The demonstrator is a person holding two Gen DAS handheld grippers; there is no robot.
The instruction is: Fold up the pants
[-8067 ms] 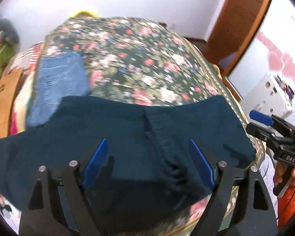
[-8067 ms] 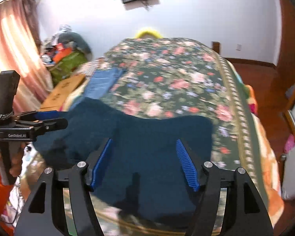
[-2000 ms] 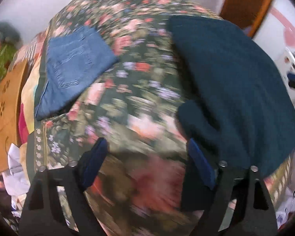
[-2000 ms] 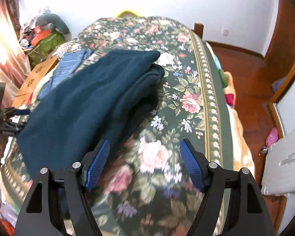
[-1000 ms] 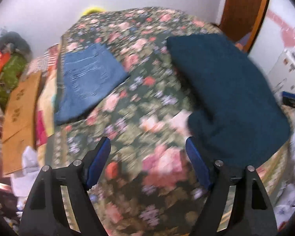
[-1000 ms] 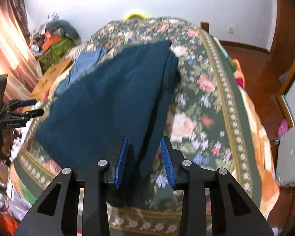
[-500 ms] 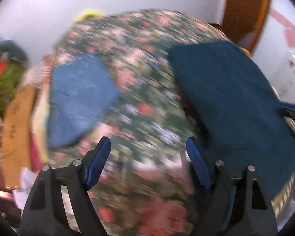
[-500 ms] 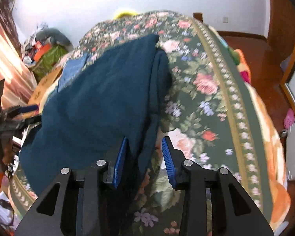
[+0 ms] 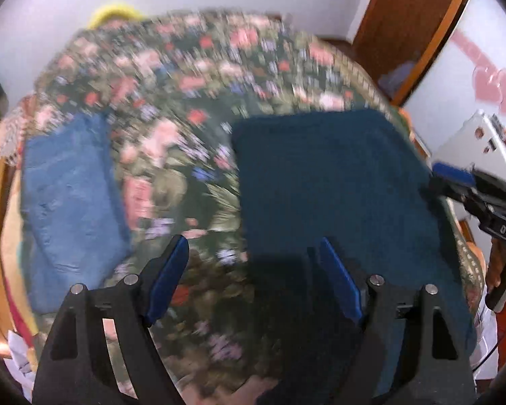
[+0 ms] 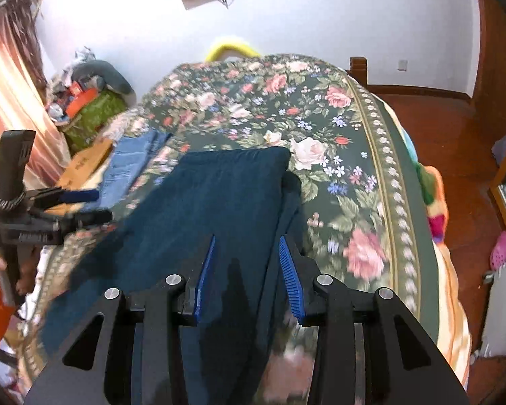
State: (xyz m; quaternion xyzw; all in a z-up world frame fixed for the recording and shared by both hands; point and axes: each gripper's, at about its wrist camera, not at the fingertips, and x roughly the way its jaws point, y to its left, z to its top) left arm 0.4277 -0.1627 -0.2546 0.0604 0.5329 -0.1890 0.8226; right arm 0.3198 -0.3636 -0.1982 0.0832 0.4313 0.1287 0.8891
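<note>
Left tool spread wide, holding nothing. Right tool part-open astride pants edge, mid-frame on bed; grip unclear.

Your left wrist view is smeared with motion: the floral bedspread is a streak of colour, and the blue jeans beside it show no seams or pockets you could make out. The near end of the dark teal pants drops behind your left gripper and out of the bottom edge. At the right edge your right gripper is cut off, so you cannot judge its gap there. In the right wrist view, the pants run under the right gripper, and whether the pads actually touch cloth is unclear. The lower bedspread blurs too.
</note>
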